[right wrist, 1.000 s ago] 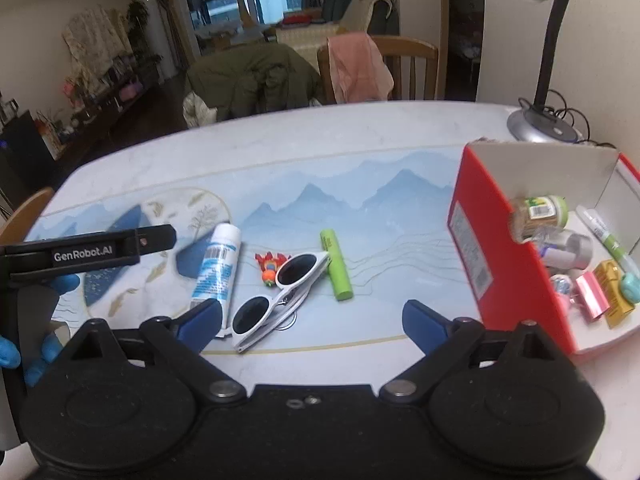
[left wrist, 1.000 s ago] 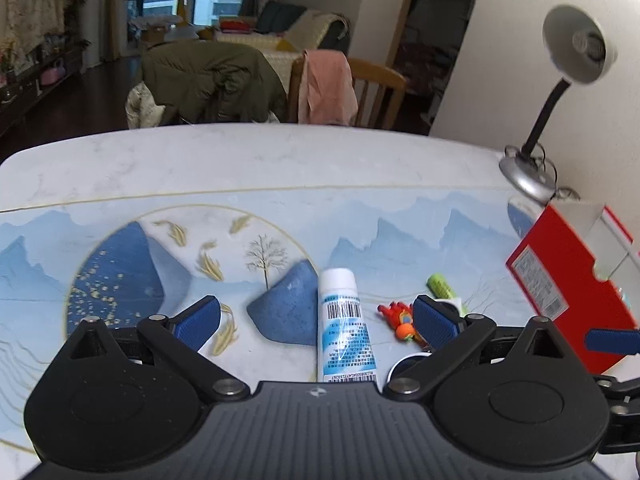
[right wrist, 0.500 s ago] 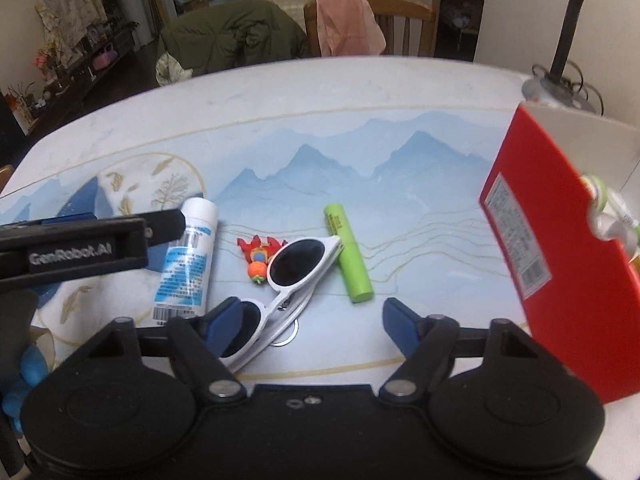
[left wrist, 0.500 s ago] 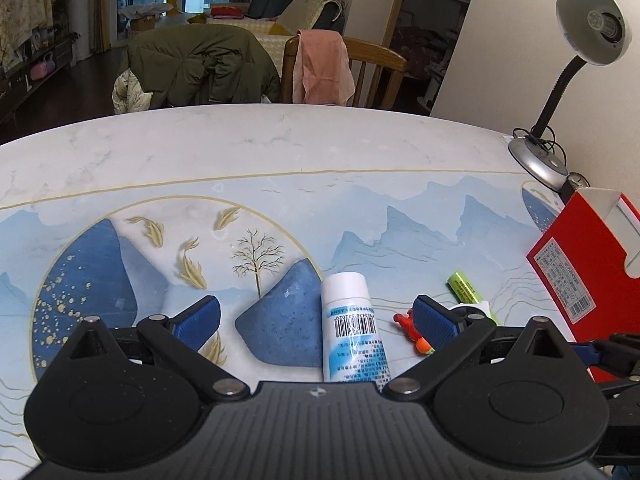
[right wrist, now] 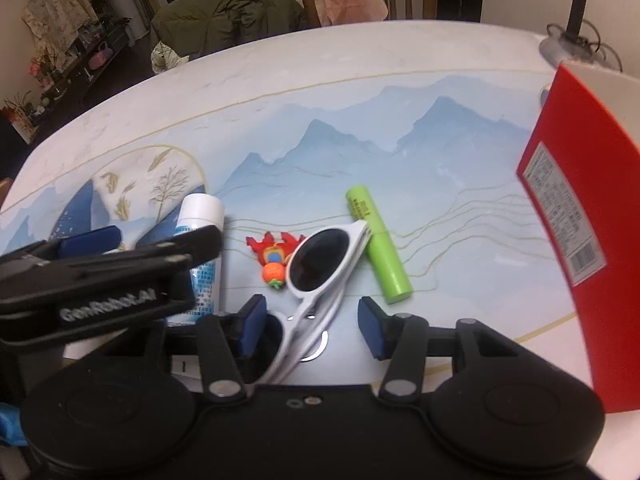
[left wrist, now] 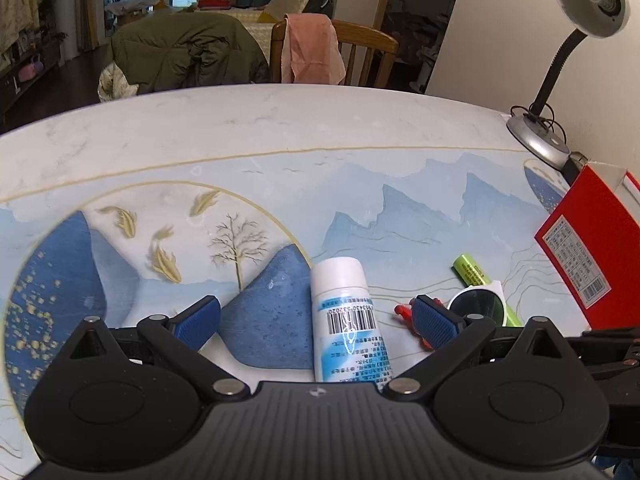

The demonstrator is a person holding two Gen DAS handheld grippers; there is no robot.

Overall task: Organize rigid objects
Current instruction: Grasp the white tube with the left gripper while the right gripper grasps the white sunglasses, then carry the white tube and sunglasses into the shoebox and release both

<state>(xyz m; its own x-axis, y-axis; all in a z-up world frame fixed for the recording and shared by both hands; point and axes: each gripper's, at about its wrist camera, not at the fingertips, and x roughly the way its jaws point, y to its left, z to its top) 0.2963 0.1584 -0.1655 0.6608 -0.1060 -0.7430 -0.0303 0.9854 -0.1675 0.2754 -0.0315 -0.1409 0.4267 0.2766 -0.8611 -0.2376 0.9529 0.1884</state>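
Btwn tool (right wrist: 312,326) pads: glossy white sunglasses (right wrist: 320,268)

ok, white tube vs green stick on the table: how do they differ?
The white tube is fatter, with a white cap and a blue printed label; the green stick is slimmer and plain lime green. The tube sits between the left claw's open fingers; the stick lies free, touching the sunglasses. Both lie flat on the table.

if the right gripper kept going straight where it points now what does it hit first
Most likely the white sunglasses, already lying between the closing right gripper; beyond them comes the table. Depth is hard to judge.
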